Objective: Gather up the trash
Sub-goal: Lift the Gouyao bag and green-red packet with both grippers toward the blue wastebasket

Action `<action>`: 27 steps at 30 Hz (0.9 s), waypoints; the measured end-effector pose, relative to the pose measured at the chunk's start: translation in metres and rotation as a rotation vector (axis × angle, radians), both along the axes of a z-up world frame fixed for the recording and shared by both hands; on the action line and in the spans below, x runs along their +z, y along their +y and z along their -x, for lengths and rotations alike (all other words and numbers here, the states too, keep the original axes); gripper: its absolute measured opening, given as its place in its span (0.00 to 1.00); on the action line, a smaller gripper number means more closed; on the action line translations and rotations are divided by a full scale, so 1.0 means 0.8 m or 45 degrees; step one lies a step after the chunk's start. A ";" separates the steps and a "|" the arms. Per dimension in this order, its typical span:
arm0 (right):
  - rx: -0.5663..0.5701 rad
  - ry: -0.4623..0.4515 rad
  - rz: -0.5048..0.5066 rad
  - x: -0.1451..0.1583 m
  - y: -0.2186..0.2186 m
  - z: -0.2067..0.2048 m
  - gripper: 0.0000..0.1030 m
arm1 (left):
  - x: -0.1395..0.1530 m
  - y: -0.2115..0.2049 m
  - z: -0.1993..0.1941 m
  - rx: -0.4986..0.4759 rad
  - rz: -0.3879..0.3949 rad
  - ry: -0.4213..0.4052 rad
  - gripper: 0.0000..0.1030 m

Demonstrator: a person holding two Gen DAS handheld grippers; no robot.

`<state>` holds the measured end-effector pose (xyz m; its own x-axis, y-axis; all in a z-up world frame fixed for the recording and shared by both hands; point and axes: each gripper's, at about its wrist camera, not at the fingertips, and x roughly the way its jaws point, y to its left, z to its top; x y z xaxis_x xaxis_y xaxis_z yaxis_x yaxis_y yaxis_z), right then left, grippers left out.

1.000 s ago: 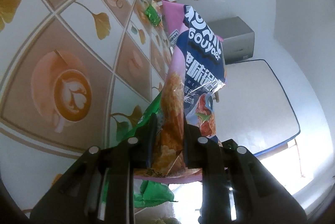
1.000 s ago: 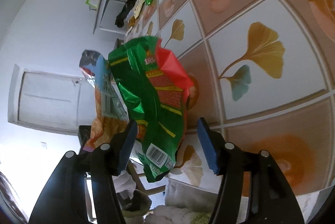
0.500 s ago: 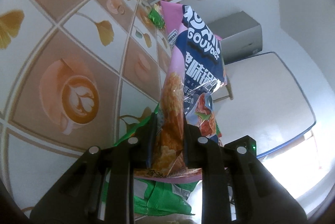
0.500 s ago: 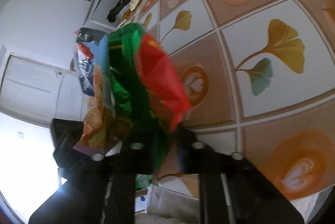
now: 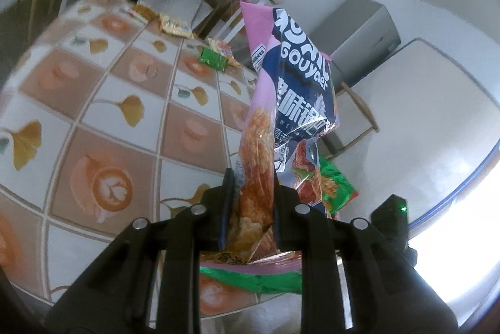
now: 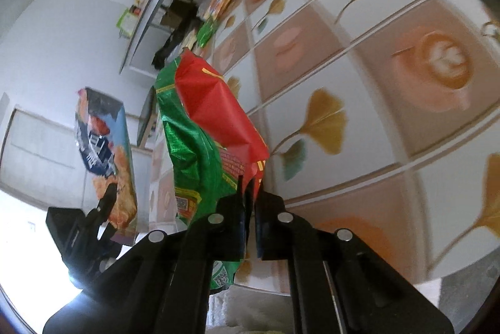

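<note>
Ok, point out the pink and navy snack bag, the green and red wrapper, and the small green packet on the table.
pink and navy snack bag (image 5: 297, 90), left wrist view, navy front panel.
green and red wrapper (image 6: 218, 106), right wrist view, red upper fold.
small green packet (image 5: 212, 58), left wrist view, its middle.

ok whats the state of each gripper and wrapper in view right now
left gripper: shut on pink snack bag
pink snack bag: held upright, crumpled
right gripper: shut on green and red bag
green and red bag: held, crumpled
small green wrapper: lying on tablecloth

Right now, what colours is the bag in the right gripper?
Green with a red panel; the snack bag shows best in the right wrist view.
</note>
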<state>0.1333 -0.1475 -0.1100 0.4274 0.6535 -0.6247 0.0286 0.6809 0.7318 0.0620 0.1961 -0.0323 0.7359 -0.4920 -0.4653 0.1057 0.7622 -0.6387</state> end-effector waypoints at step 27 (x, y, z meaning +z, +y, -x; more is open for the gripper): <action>-0.501 -0.159 -0.143 0.022 -0.235 0.110 0.05 | 0.073 -0.146 -0.017 -0.137 -0.181 -0.157 0.19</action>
